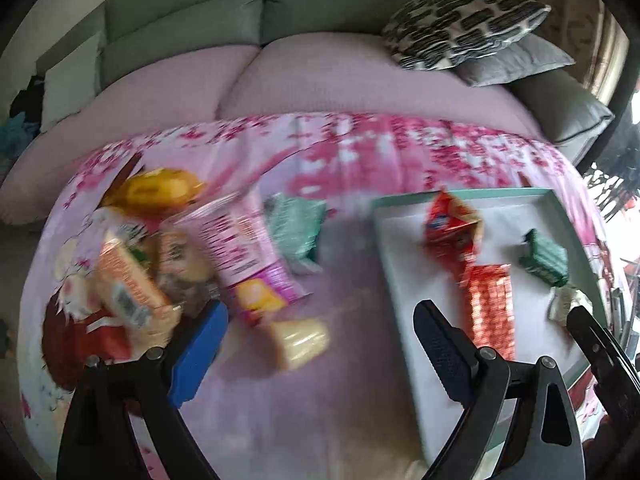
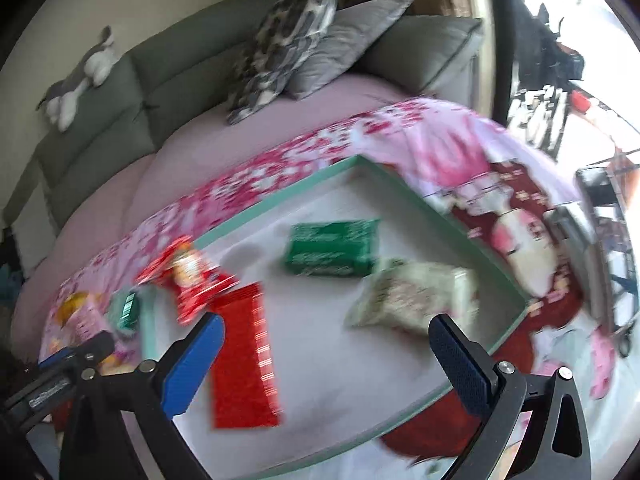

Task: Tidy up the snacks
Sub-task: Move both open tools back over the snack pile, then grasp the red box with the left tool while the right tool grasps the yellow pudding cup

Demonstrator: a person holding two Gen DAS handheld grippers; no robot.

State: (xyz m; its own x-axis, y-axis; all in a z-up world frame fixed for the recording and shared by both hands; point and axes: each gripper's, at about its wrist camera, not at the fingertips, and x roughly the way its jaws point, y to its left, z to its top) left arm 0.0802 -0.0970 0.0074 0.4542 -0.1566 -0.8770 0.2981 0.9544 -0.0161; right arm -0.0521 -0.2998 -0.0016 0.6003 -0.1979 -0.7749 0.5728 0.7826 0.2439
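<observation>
A mint-rimmed white tray (image 1: 404,280) (image 2: 280,196) lies on a pink floral cloth. In it are a red packet (image 1: 450,228) (image 2: 188,276), a flat red bar (image 1: 490,308) (image 2: 244,360), a green packet (image 1: 546,258) (image 2: 332,252) and a pale packet (image 2: 412,296). Left of the tray is a pile of loose snacks: a pink packet (image 1: 244,248), a yellow one (image 1: 160,188), an orange one (image 1: 128,284), a mint one (image 1: 294,224) and a pale yellow one (image 1: 300,340). My left gripper (image 1: 320,344) is open and empty above the cloth. My right gripper (image 2: 328,364) is open and empty over the tray.
A grey sofa with a pink seat cover (image 1: 304,76) stands behind the cloth. A patterned cushion (image 1: 460,24) and a grey cushion (image 1: 516,60) lie at its right end. A plush toy (image 2: 80,76) sits on the sofa back. Both views are motion-blurred.
</observation>
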